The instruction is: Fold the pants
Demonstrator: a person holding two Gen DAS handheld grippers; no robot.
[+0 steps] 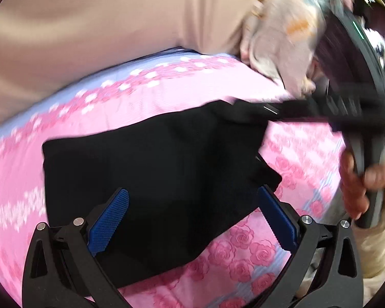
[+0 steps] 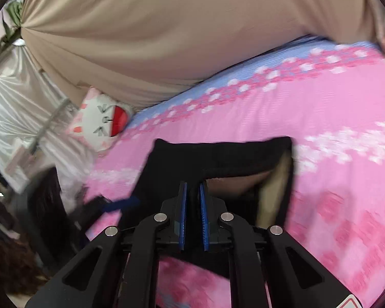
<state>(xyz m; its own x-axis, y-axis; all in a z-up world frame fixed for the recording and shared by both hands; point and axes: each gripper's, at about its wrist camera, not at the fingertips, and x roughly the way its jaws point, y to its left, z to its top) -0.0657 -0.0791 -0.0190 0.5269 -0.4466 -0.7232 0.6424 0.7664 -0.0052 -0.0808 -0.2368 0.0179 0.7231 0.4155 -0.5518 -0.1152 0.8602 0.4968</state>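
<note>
Black pants (image 1: 154, 169) lie folded on a pink flowered bedsheet (image 1: 166, 97). My left gripper (image 1: 192, 200) is open just above the pants' near part, its blue pads (image 1: 110, 220) wide apart with nothing between them. My right gripper (image 2: 192, 195) is shut on a pinch of the pants' black cloth (image 2: 218, 159) and lifts it; the light inner lining (image 2: 272, 192) shows at the right. In the left wrist view the right gripper (image 1: 290, 111) grips the pants' far right corner.
A beige curtain (image 2: 154, 38) hangs behind the bed. A white cat-face pillow (image 2: 102, 118) lies at the bed's far left corner. A light patterned cloth pile (image 1: 282, 38) sits at the far right of the bed. The person's hand (image 1: 359, 184) holds the right gripper's handle.
</note>
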